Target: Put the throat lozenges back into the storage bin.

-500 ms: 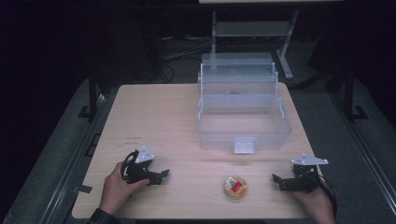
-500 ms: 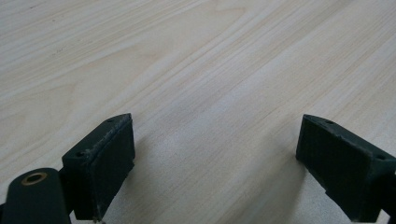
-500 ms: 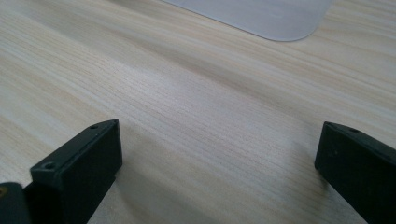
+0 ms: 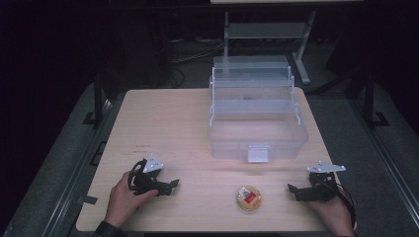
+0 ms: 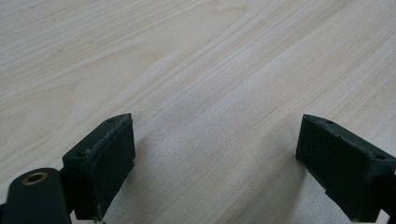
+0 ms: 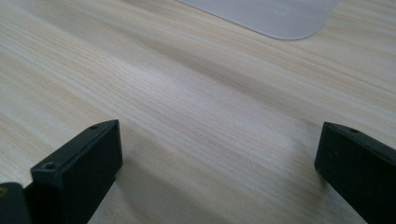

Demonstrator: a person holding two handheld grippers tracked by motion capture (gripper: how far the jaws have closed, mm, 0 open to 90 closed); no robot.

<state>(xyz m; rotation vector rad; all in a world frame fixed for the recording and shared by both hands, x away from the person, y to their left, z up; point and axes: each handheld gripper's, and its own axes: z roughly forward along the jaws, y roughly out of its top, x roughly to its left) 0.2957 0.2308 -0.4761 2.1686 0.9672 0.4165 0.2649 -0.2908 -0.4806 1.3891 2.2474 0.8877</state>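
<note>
Left gripper (image 4: 173,184) jaws spread over bare worktop (image 4: 178,128), right gripper (image 4: 292,189) jaws spread, small round container (image 4: 248,198) between them, clear storage box (image 4: 257,123) behind

Table (image 4: 173,128) is pale wood-grain laminate w/ a smooth, faintly satin top. Storage box (image 4: 257,123) is clear, frosted-looking plastic, smooth walls; small round container (image 4: 248,198) looks like glossy clear plastic w/ yellow and red inside. Left gripper (image 5: 215,163) and right gripper (image 6: 219,172) have matt black plastic jaws, slightly scuffed, w/ a grey metal-looking plate on top.
</note>
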